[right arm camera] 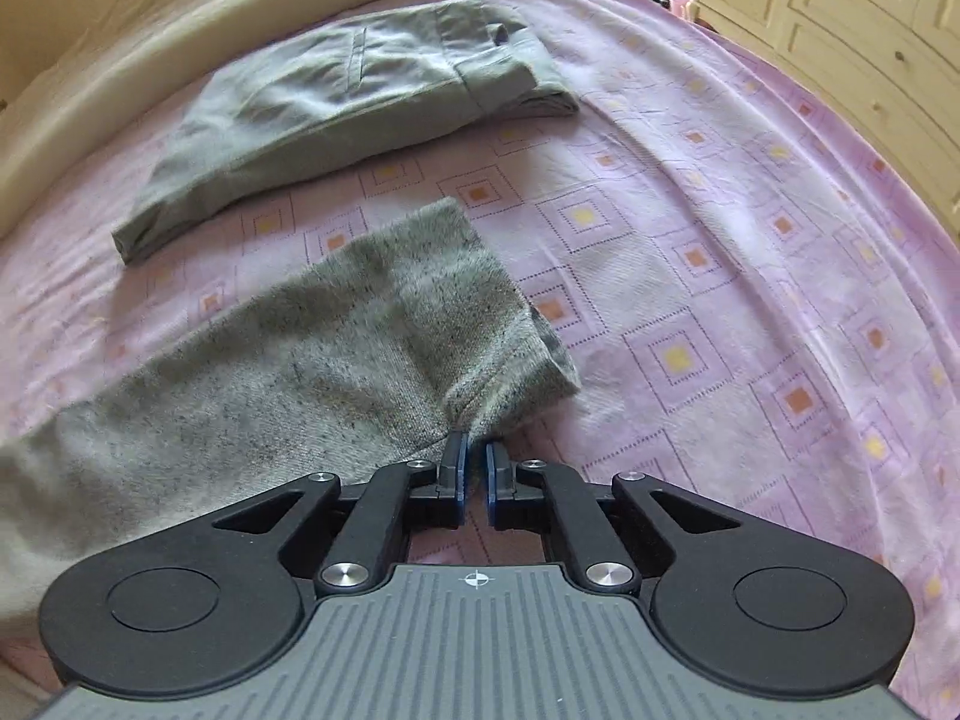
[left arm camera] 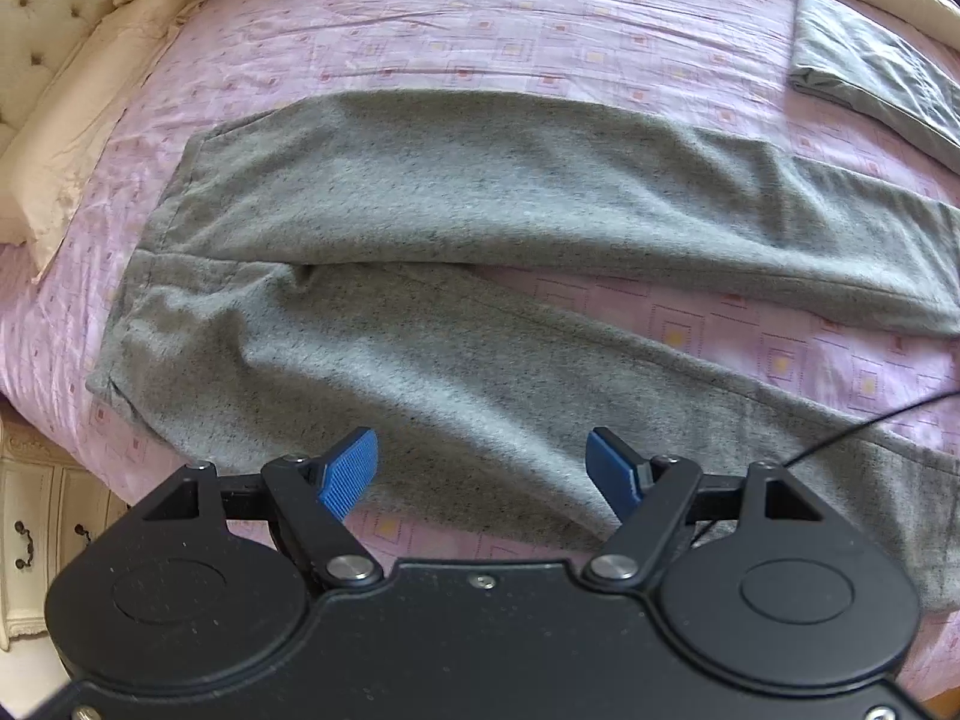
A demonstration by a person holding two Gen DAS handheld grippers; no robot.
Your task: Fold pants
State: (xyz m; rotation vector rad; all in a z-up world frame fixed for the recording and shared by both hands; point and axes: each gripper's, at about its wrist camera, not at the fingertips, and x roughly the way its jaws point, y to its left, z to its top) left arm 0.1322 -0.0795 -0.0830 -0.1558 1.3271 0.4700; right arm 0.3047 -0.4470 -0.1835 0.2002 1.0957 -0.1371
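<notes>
Grey fleece pants [left arm camera: 480, 210] lie spread flat on the pink bedspread [left arm camera: 540, 24], waistband at the left, both legs running right. My left gripper [left arm camera: 483, 456] hovers open over the near leg, its blue pads [left arm camera: 348, 474] wide apart with nothing between them. In the right wrist view the near leg's cuff end [right arm camera: 420, 312] lies in front of my right gripper [right arm camera: 474, 450]. Its jaws are shut on the cuff's near corner, and the cloth puckers where it runs in between the blue pads [right arm camera: 459, 468].
A folded grey-green garment [right arm camera: 348, 102] lies farther back on the bed, also seen as a folded garment [left arm camera: 870, 66] at the upper right. Cream pillows [left arm camera: 78, 138] and a tufted headboard are at the left. A cream duvet [right arm camera: 120, 30] borders the far side; wooden cabinets [right arm camera: 870, 48] stand right.
</notes>
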